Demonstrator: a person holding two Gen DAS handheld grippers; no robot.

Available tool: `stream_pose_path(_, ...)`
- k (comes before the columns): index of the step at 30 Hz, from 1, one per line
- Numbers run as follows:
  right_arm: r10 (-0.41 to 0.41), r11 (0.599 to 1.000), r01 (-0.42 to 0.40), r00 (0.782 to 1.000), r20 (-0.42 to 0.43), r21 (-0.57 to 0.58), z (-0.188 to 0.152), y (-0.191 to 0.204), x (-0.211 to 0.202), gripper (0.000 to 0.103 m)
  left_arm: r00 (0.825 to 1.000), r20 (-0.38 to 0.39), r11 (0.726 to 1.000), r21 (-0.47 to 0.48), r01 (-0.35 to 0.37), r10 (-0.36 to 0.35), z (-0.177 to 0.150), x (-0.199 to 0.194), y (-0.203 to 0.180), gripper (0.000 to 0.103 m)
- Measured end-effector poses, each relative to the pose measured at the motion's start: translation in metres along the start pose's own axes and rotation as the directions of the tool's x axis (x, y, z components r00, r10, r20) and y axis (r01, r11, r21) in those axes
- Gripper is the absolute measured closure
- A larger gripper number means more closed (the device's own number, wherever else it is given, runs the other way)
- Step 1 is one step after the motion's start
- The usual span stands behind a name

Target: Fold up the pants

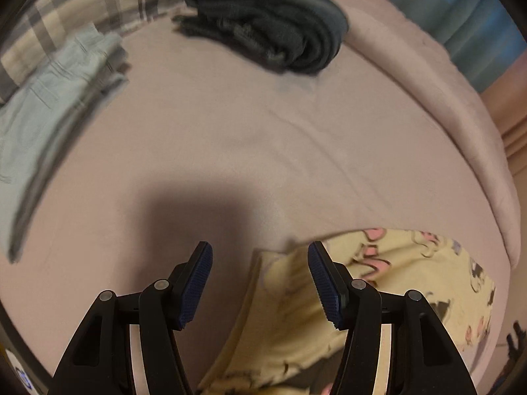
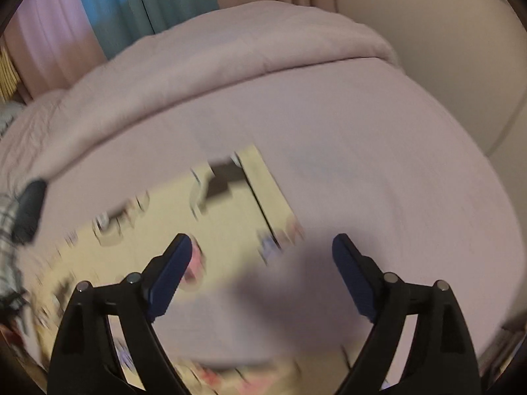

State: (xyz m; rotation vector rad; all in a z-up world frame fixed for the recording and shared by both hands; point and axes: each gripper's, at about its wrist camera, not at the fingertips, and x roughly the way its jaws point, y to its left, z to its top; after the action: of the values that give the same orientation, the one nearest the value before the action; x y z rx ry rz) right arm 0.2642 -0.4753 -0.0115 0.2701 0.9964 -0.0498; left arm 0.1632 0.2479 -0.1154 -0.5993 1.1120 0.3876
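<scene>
Yellow pants with a cartoon print [image 1: 388, 283] lie on the pinkish bed sheet [image 1: 250, 138] at the lower right of the left wrist view. My left gripper [image 1: 260, 256] is open and empty, just above the waistband corner, which lies between its fingers. In the right wrist view the same pants [image 2: 230, 204] lie blurred at centre left, one leg end pointing away. My right gripper [image 2: 262, 247] is open and empty above the pants' right edge and the sheet [image 2: 378, 164].
A folded dark grey garment [image 1: 273, 26] lies at the far middle of the bed. Light grey-blue pants [image 1: 49, 105] and a plaid cloth [image 1: 82, 10] lie at the left. A rolled pink blanket [image 2: 214, 59] runs along the far edge, with curtains [image 2: 138, 3] behind.
</scene>
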Motion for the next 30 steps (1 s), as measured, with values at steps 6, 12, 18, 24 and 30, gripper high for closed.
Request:
stream_pose_path(6, -0.064, 0.992, 0.056, 0.996, -0.068, -0.113, 0.047, 0.025, 0.089, 0.015, 1.000, 0.010, 0.999, 0.040, 0.005, -0.005, -0.004, 0.015, -0.010, 0.042)
stream_pose_path(12, -0.089, 0.991, 0.074, 0.987, -0.134, -0.114, 0.057, 0.015, 0.158, 0.017, 1.000, 0.017, 0.995, 0.100, 0.017, -0.019, -0.010, 0.016, -0.021, 0.042)
stream_pose_path(18, -0.002, 0.999, 0.001, 0.999, -0.043, -0.041, 0.053, 0.011, 0.146, 0.068, 0.995, 0.015, 0.991, 0.092, 0.093, -0.095, -0.013, 0.012, -0.024, 0.095)
stream_pose_path(24, 0.067, 0.997, -0.069, 0.997, -0.038, -0.046, 0.053, 0.019, 0.128, 0.094, 0.988, 0.015, 0.987, 0.058, 0.153, -0.154, -0.012, 0.002, -0.030, 0.101)
stream_pose_path(30, 0.140, 0.989, -0.138, 0.989, 0.048, -0.046, 0.073, 0.022, 0.080, 0.094, 0.975, 0.103, 0.981, 0.032, 0.193, -0.195, 0.005, -0.035, -0.028, 0.101)
